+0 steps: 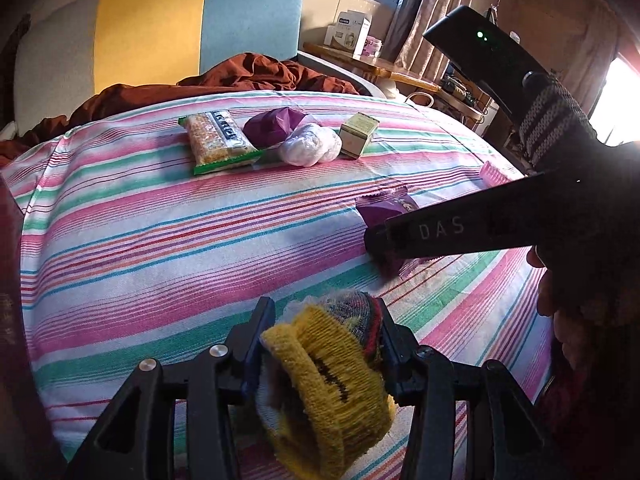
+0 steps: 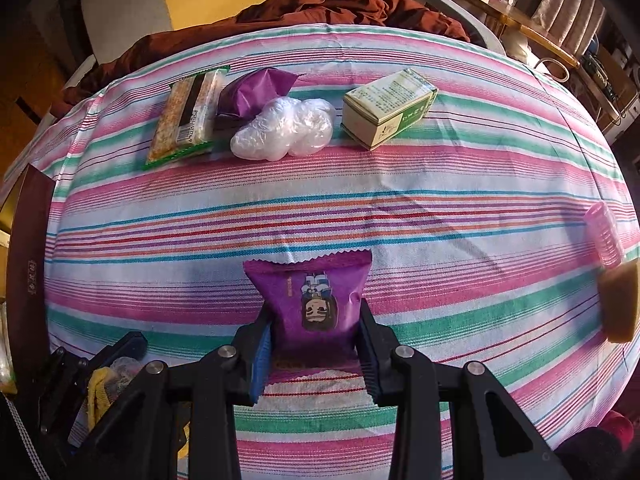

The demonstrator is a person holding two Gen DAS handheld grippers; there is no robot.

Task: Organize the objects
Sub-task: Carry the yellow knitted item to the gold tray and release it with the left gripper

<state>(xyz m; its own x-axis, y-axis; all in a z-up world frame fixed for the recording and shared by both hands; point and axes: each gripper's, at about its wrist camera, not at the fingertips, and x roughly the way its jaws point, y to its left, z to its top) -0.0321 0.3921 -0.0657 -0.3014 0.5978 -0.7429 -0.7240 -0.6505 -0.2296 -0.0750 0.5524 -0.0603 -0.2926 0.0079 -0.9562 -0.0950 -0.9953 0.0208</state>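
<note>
- Left gripper (image 1: 324,344): clamped on a yellow knitted sock (image 1: 332,392) above the striped bedsheet (image 1: 160,240)
- Right gripper (image 2: 316,344): grasping a purple snack packet (image 2: 312,296)

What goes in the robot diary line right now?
left gripper: holds yellow sock | right gripper: holds purple packet | bed: four items lined up
</note>
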